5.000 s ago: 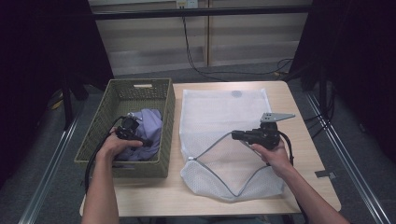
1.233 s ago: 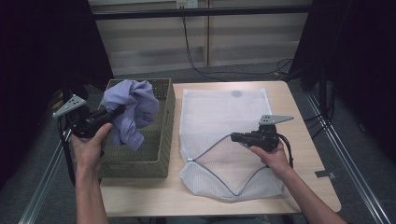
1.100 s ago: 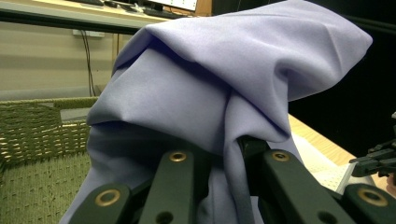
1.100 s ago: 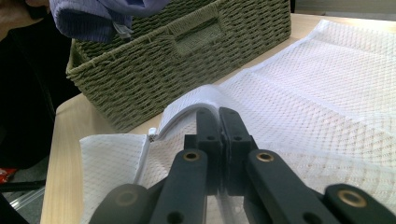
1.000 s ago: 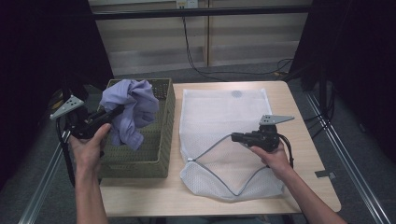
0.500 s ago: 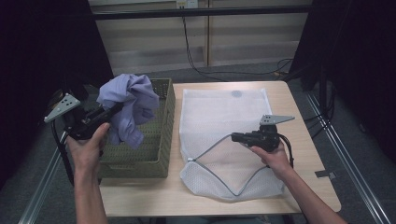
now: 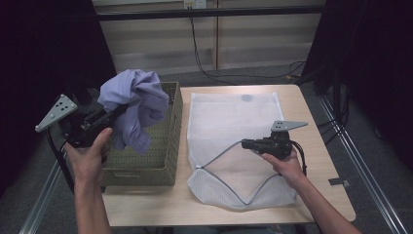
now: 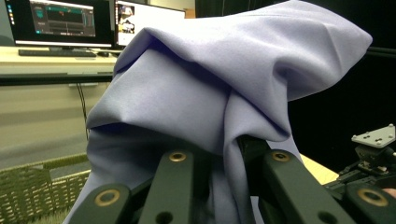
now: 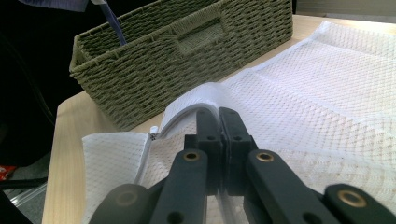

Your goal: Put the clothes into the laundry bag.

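The lavender garment (image 7: 134, 105) now hangs clear above the woven basket (image 7: 160, 151), higher than it was a moment ago, when it was only just coming out of it. Across the bench (image 7: 311, 117) lies the white mesh laundry bag (image 7: 229, 117), flat, its zippered mouth (image 7: 221, 158) lifted open at the near end. The left gripper (image 7: 104, 119) is clamped on a bunched fold of the garment, up and left of the basket. The right gripper (image 7: 246, 144) is pinched tight on the bag's zipper edge, holding the mouth up. I'd say the pick-out is done; carrying the garment over and feeding it into the bag remains.
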`<state>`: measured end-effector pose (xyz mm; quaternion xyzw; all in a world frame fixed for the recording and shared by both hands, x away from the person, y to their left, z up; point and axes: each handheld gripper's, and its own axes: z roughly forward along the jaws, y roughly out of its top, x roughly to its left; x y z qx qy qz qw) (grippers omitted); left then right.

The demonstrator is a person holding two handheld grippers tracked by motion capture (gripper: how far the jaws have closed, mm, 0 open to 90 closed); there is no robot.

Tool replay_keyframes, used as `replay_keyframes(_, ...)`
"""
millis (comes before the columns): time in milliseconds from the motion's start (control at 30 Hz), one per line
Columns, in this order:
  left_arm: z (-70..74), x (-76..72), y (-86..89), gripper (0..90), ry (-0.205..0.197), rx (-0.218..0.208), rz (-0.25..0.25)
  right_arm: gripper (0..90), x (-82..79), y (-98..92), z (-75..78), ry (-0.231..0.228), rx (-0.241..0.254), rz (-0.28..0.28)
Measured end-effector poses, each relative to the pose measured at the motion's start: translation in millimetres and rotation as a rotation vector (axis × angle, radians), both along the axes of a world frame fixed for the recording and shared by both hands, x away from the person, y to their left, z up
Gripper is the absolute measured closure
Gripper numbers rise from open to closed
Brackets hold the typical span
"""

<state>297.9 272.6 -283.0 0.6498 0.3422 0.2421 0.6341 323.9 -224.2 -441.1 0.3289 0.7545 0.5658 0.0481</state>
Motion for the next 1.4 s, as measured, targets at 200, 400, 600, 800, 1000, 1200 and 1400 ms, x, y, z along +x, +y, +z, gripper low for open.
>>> replay_keyframes(200, 3.9, -3.2, -0.8, 79.6, -0.017, -0.043, -0.031, 88.5, 0.0, 0.1, -0.1, -0.002, -0.002, 0.002)
replay_keyframes(400, 13.5, -11.8, -3.2, 79.6, -0.054, -0.064, -0.048, 88.5, -0.5, 0.8, -0.1, -0.002, 0.0, 0.008)
replay_keyframes(600, 26.4, -23.1, -11.7, 79.6, -0.09, -0.043, -0.064, 88.5, -0.6, 0.7, -0.3, -0.002, -0.002, 0.008)
replay_keyframes(800, 40.2, -36.2, -23.4, 79.5, -0.139, -0.004, -0.102, 88.5, -0.8, 1.1, -0.4, -0.001, -0.003, 0.014)
replay_keyframes(1000, 43.5, -39.1, -33.8, 79.5, -0.151, -0.018, -0.156, 88.5, -1.2, 1.2, -0.2, -0.005, -0.003, 0.015)
replay_keyframes(1200, 43.0, -37.3, -53.1, 79.5, -0.139, -0.024, -0.197, 88.6, -0.4, 2.6, -1.1, -0.001, -0.004, 0.022)
replay_keyframes(1400, 41.3, -35.6, -68.6, 79.5, -0.13, -0.033, -0.258, 88.6, -0.6, 3.3, 0.1, -0.001, 0.007, 0.023)
